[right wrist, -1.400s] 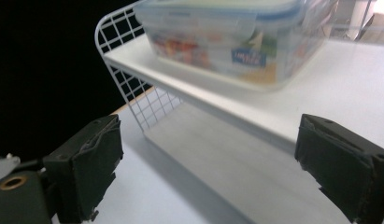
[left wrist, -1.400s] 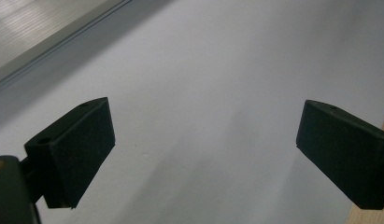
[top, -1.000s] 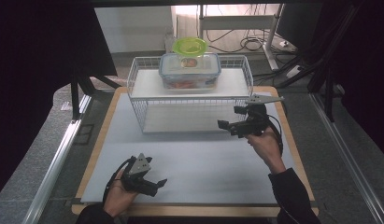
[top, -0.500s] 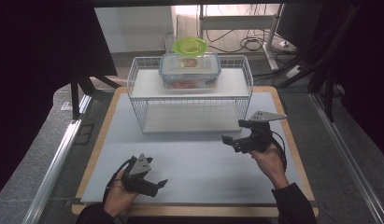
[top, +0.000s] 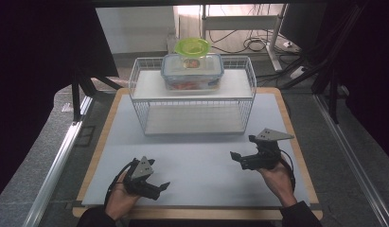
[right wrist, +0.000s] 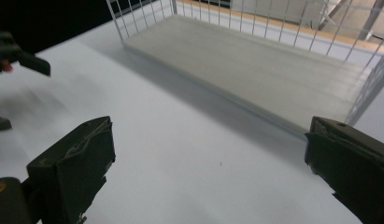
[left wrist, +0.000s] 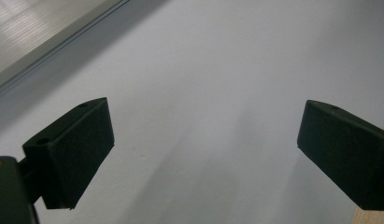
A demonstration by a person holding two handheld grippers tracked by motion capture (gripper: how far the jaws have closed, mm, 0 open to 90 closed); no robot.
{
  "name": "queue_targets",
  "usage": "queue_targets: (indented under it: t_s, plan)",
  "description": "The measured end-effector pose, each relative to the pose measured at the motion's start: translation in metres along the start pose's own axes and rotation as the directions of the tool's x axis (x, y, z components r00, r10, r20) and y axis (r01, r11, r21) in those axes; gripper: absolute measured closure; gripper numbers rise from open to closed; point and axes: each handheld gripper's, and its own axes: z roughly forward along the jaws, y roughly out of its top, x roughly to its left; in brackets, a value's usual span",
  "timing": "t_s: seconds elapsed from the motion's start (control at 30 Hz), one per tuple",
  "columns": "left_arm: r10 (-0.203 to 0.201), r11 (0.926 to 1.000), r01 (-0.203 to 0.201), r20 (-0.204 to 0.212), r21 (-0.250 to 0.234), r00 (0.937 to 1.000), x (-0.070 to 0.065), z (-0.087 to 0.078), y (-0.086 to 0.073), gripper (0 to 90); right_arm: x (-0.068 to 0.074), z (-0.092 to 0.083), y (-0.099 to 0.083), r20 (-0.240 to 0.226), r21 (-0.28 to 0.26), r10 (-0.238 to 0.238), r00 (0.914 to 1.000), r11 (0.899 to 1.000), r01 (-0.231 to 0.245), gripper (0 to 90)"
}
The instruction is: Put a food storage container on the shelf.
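My left gripper rests open over the front left of the white table mat, nothing between its pads. My right gripper is open over the front right of the mat, empty, and points left toward the other hand. Its pads frame the lower shelf of a white wire rack. On the rack's top shelf stands a clear lidded food box with red contents, and a green bowl sits on its lid.
The rack stands at the back middle of the mat. A wooden table edge borders the mat. Metal rails run along the floor at left and right. Cables lie behind the table.
My right gripper has drawn back from near the rack's right front toward the front right of the mat. The left gripper has stayed put.
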Motion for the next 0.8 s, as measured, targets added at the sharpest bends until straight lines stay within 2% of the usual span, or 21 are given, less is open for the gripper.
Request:
queue_targets:
  t_s: [0.43, 0.6, 0.8]
  plan:
    - [-0.004, 0.9999, 0.003, -0.006, -0.01, 1.0, 0.001, 0.0, -0.001, 3.3, 0.008, 0.001, -0.037, 0.021, 0.067, -0.024, 0.9995, 0.997, 0.022, 0.0]
    - [-0.001, 1.0, 0.001, -0.009, -0.008, 1.0, 0.001, 0.0, -0.001, 3.3, 0.007, 0.001, -0.053, 0.025, 0.099, -0.007, 0.9997, 0.995, 0.004, 0.0]
    - [-0.003, 1.0, 0.003, -0.006, -0.001, 1.0, 0.001, 0.001, -0.002, 3.3, 0.005, 0.002, -0.07, 0.033, 0.165, 0.016, 0.9993, 0.986, -0.021, 0.0]
